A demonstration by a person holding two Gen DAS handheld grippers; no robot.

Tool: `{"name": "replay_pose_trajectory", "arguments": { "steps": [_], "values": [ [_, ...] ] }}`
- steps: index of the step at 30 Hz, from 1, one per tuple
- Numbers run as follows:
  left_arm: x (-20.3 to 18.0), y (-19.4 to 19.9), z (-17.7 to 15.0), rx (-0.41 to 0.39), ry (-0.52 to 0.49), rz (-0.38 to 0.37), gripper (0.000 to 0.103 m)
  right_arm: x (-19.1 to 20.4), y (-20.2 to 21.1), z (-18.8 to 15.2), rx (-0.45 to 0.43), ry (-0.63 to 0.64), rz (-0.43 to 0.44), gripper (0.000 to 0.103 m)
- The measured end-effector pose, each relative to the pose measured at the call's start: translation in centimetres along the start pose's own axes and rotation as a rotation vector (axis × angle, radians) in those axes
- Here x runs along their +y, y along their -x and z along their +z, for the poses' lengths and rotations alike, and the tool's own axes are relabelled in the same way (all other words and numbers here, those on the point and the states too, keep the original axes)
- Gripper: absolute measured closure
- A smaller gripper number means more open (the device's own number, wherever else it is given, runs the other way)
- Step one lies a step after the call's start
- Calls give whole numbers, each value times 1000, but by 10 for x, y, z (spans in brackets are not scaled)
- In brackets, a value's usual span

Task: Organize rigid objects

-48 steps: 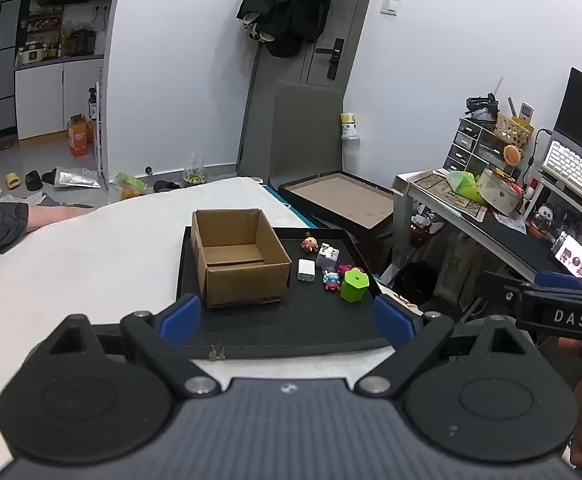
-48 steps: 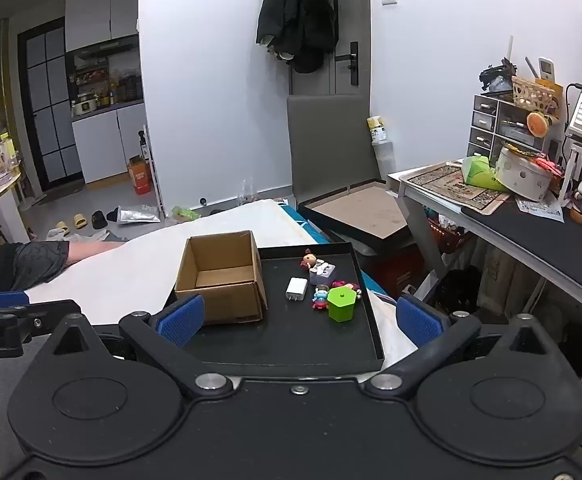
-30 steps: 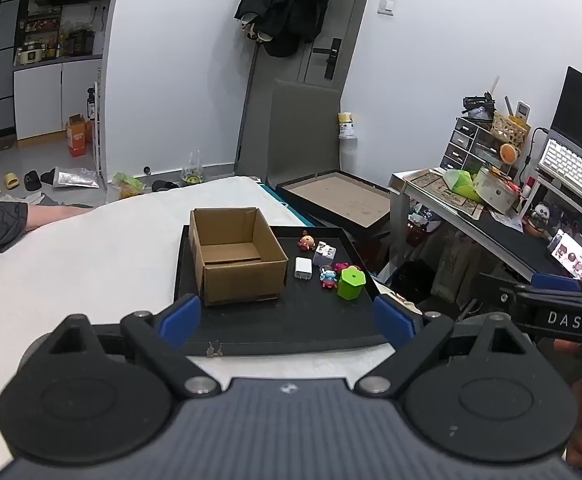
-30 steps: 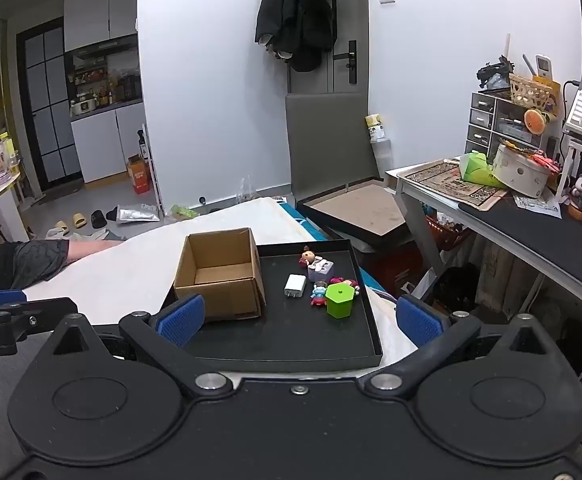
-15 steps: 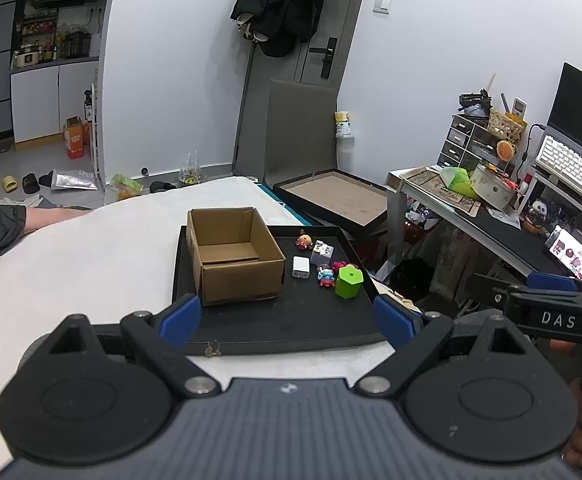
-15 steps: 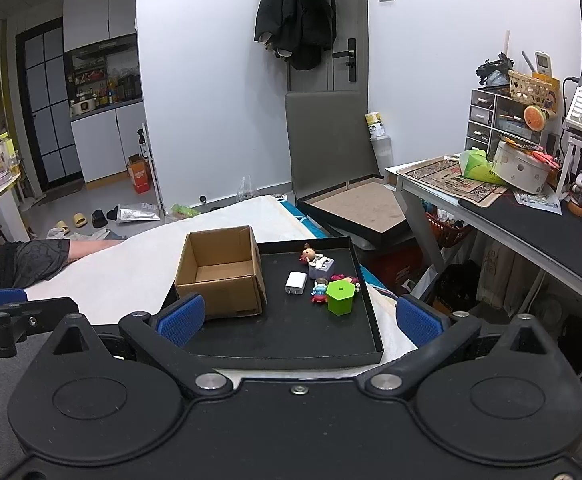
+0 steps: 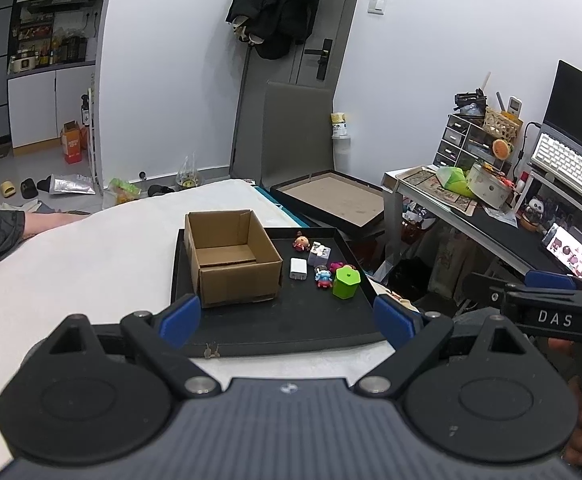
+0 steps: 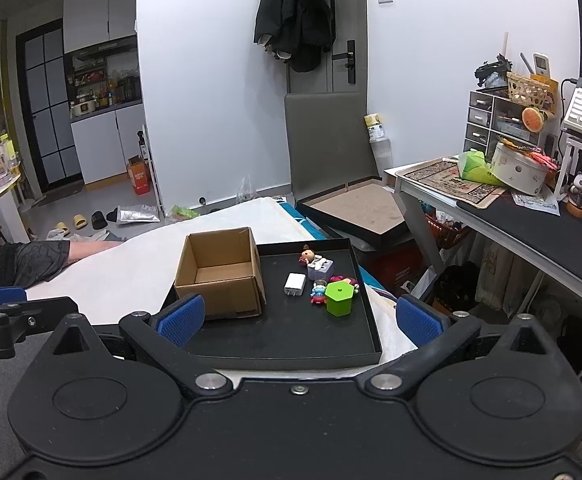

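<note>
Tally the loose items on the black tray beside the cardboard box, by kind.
Small toy figures: 3
White charger: 1
Pale cube adapter: 1
Green hexagonal block: 1
Total: 6

- Shallow black rectangular tray (image 8: 371, 320) sits on the white-covered bed (image 8: 131, 268).
- Open brown cardboard box (image 8: 221, 272) on the tray's left half, nothing visible inside.
- Right of the box: white plug-in charger (image 8: 295, 283).
- Behind the charger: small doll figurine (image 8: 308, 256), with a pale cube adapter (image 8: 321, 269) beside it.
- Right of the charger: green hexagonal plastic container (image 8: 340, 298), with a small toy figure (image 8: 318, 293) touching its left side.
- Grey-topped counter (image 8: 531, 220) stands right of the bed.
</note>
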State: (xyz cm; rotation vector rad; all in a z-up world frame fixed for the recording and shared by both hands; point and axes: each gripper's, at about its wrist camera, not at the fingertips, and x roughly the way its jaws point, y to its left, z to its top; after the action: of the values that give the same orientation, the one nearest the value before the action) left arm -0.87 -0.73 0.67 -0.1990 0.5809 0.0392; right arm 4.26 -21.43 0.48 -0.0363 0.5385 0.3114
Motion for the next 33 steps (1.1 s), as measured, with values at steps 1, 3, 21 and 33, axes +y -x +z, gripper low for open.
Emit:
{"name": "replay_pose_trajectory", "arguments": {
  "steps": [1,3,21,33],
  "values": [
    [0,0,0,0,0,0,10,0,0,0,-1,0,-1,0],
    [2,0,0,-1,0,-1,10,-2,1,0,-2,-4,-1,0],
    [1,0,-2,-5,-5,2,10,-4,2,1,-6,-6,-10,0],
    [1,-1,-2,-3,-8,1,10,-4,0,-2,-4,-4,-28,0]
  ]
}}
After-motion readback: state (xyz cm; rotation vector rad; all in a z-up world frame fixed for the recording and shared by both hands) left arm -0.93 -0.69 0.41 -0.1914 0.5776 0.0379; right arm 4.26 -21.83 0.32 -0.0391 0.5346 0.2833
